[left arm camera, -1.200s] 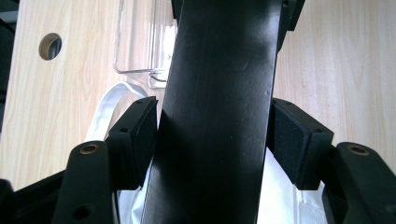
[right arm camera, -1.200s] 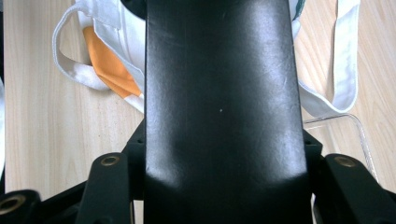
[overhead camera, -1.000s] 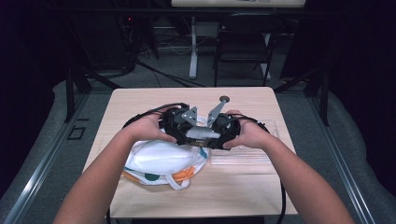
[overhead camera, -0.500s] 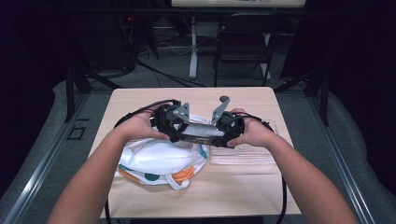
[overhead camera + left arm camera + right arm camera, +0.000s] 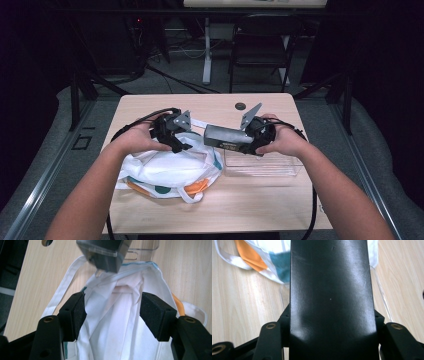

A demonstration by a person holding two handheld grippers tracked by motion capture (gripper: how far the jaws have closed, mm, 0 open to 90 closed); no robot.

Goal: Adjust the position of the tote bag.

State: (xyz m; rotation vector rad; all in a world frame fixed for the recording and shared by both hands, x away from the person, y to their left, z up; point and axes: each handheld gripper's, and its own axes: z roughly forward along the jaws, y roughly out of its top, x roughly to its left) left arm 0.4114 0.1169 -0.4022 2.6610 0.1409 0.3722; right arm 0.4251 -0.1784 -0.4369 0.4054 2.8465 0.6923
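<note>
The right gripper (image 5: 250, 141) clamps a dark box (image 5: 226, 136), held above the worktop (image 5: 260, 205) centre. At nine o'clock of it, the left gripper (image 5: 113, 308) stands wide open, empty, over the white bag (image 5: 170, 170).

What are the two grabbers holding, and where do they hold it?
The right gripper clamps one end of the dark box. The left gripper is open over the white bag.

a light wooden table (image 5: 260, 210) with a small round hole (image 5: 240, 106) near its far edge stands on grey carpet (image 5: 380, 150). beyond it a dark folding chair (image 5: 260, 50) stands beside the white leg of a desk (image 5: 206, 50), with cables (image 5: 165, 75) trailing over the floor. the room around is dark, black at both sides.
</note>
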